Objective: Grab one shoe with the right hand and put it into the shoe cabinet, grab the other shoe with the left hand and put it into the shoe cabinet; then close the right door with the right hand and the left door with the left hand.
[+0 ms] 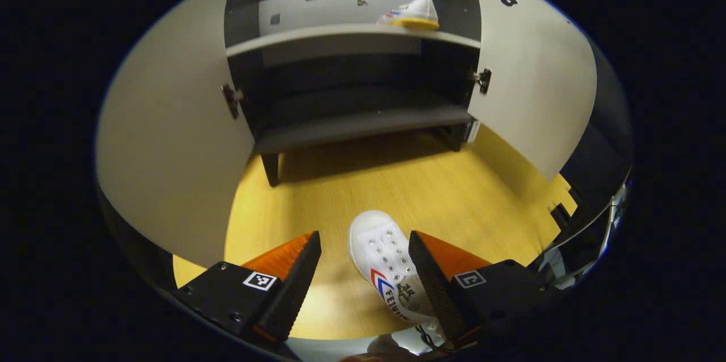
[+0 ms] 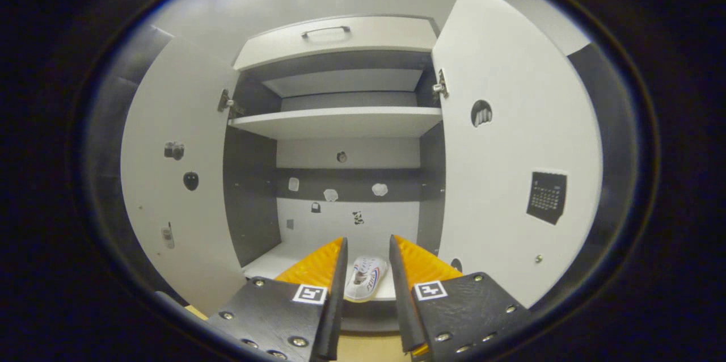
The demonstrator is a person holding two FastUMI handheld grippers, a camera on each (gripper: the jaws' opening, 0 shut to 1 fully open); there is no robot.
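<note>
One white canvas shoe (image 1: 387, 262) with red-and-blue side stripes lay on the yellow wooden floor, toe toward the shoe cabinet (image 1: 363, 123). The other shoe (image 1: 413, 13), yellow-soled, rested on the cabinet's shelf at right. Left door (image 1: 170, 140) and right door (image 1: 530, 78) stood open.

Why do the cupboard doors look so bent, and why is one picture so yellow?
Left gripper view: the fisheye lens bows the pale cabinet doors; the yellow wooden floor is warmly lit and shadowed beneath the cabinet; the white canvas shoe is sharp. Right gripper view: cooler, greyer light, with glare along the top edge.
</note>
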